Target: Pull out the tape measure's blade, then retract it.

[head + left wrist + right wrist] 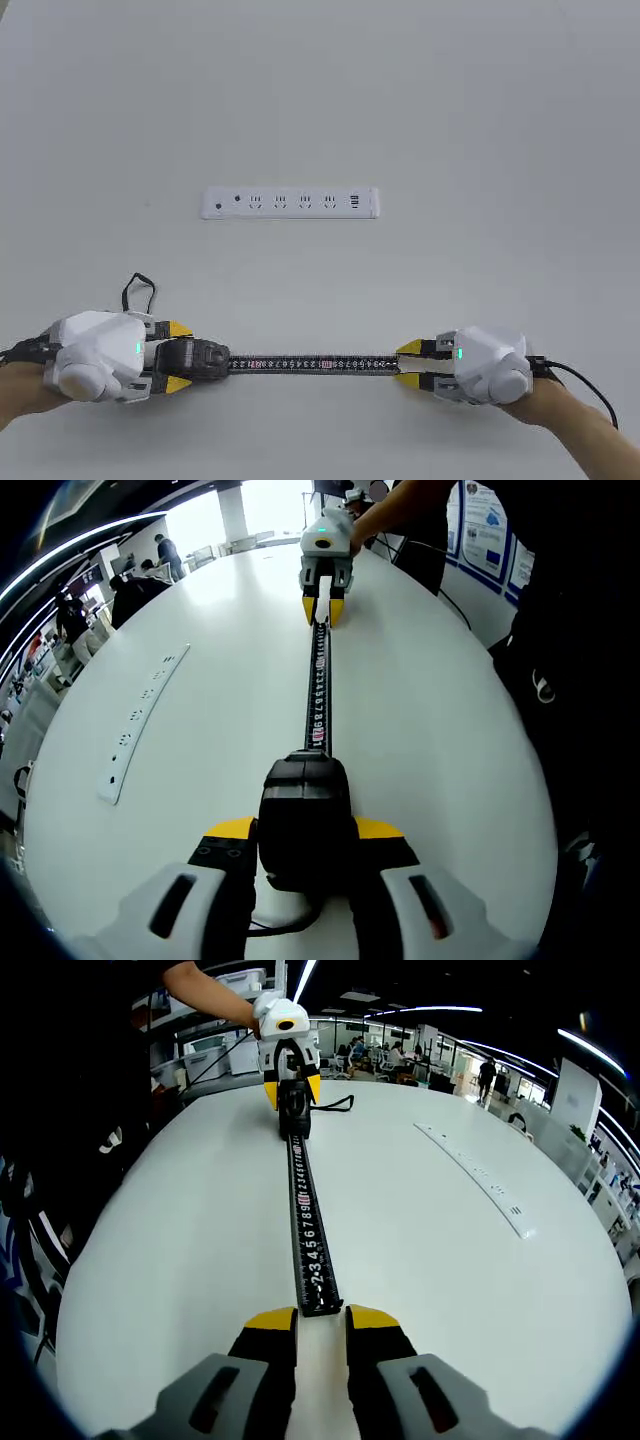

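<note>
Black tape case (200,360): clamped between left claw (179,356) jaws.
Blade (310,363): flat on bench (320,110), reaching right claw (409,363).
Right claw: narrow, blade end at its tips; grip unclear.

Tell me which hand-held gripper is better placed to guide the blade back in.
Right, probably: the right hand-held gripper sits open at the free end of the blade, while the left hand-held gripper clamps the case.

- A white table (450,120) is carrying 1 white power strip (290,203), which is lying flat.
- A tape measure (195,360) is resting nearer the person, its blade (310,363) stretching flat along the surface.
</note>
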### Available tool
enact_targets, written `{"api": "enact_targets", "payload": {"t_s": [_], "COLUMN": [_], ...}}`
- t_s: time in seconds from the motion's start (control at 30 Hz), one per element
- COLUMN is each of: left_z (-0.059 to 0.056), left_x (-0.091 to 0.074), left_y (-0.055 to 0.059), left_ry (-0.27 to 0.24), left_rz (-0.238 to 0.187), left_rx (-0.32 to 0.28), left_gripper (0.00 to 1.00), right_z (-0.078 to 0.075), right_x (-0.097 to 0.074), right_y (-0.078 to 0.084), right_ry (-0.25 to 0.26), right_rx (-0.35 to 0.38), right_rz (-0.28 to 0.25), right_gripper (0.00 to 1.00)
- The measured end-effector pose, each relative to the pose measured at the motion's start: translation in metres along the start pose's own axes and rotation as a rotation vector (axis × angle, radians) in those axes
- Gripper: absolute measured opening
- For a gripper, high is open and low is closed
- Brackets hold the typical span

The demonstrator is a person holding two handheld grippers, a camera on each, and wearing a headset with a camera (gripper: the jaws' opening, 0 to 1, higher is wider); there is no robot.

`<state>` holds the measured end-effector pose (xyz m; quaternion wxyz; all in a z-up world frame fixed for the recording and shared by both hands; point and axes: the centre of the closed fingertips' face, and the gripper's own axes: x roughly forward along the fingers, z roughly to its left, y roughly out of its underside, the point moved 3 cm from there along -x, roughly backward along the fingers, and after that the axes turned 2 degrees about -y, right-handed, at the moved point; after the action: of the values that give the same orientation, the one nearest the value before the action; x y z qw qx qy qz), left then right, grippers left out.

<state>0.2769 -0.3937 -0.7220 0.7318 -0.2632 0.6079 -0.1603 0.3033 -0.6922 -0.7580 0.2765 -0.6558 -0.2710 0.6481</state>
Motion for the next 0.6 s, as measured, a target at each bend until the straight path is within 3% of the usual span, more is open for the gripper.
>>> {"api": "enact_targets", "payload": {"t_s": [0.37, 0.6], "left_z": [0.003, 0.001], "left_x": [0.002, -0.009], "left_y": [0.009, 0.006], "left_ry": [-0.014, -0.052], "left_rz": [-0.015, -0.048], "left_rx": [-0.028, -0.114], "left_gripper": [0.41, 0.48], "right_z": [0.006, 0.009], "right_x": [-0.004, -0.007], "right_y": [-0.008, -0.014], "right_ry": [0.048, 0.11], "right_rx": [0.057, 0.135], "right_rz": [-0.007, -0.022], "right_gripper": [0.31, 0.4]}}
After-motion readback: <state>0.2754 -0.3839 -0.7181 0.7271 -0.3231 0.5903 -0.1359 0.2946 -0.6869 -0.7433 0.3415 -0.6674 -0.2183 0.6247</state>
